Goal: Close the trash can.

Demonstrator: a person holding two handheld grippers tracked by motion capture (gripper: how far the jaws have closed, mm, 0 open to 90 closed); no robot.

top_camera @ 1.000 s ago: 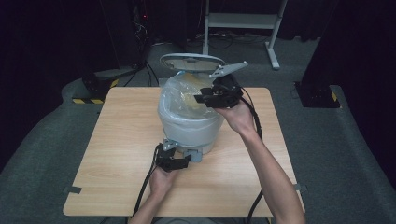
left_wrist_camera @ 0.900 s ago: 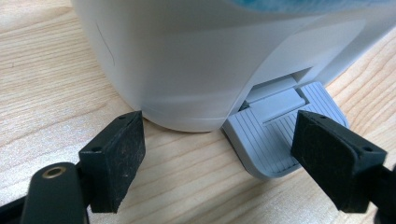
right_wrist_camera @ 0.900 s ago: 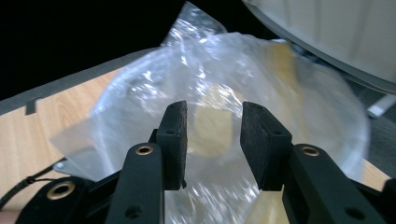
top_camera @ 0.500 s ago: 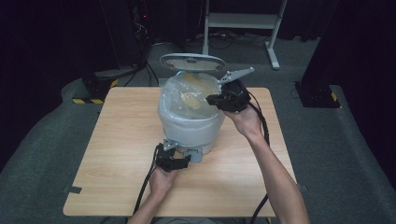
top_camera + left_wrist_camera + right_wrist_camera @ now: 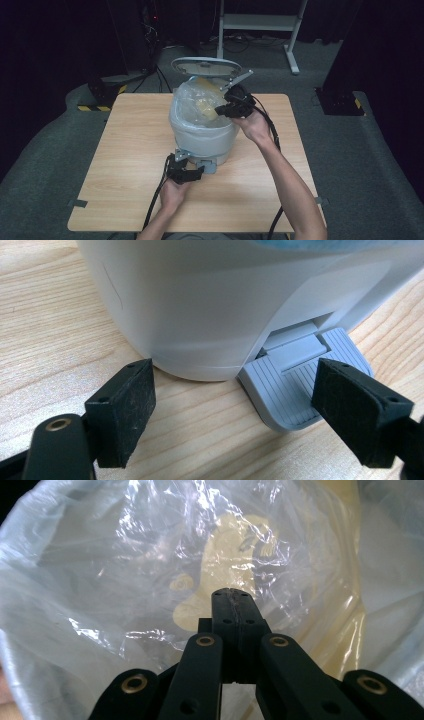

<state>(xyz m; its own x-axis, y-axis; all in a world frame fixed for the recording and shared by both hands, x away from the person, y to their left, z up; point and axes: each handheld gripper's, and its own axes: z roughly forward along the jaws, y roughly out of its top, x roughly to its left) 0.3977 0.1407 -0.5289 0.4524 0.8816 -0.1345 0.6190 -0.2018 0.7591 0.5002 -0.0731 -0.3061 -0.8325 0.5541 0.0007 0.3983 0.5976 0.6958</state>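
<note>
A white pedal bin (image 5: 202,135) stands mid-table with its lid (image 5: 205,66) up and a clear plastic bag (image 5: 192,100) lining it. Something pale yellow (image 5: 230,560) lies in the bag. My right gripper (image 5: 220,111) is over the bin's right rim and points into the bag (image 5: 125,580). Its jaws have just been closing, and the right gripper (image 5: 232,597) is now shut, pad against pad, with nothing visible between them. My left gripper (image 5: 235,405) rests open on the table at the bin's base (image 5: 210,305). Its jaws stand either side of the grey pedal (image 5: 295,390) without touching it.
The wooden table (image 5: 130,145) has bare room to the left, right and front of the bin. Cables trail from both grippers toward the near edge. Beyond the table are a dark floor, a white stand (image 5: 260,22) and black equipment.
My right gripper has sunk a little at the bin's right rim and its jaws have come together. The left gripper and the bin have not moved.
</note>
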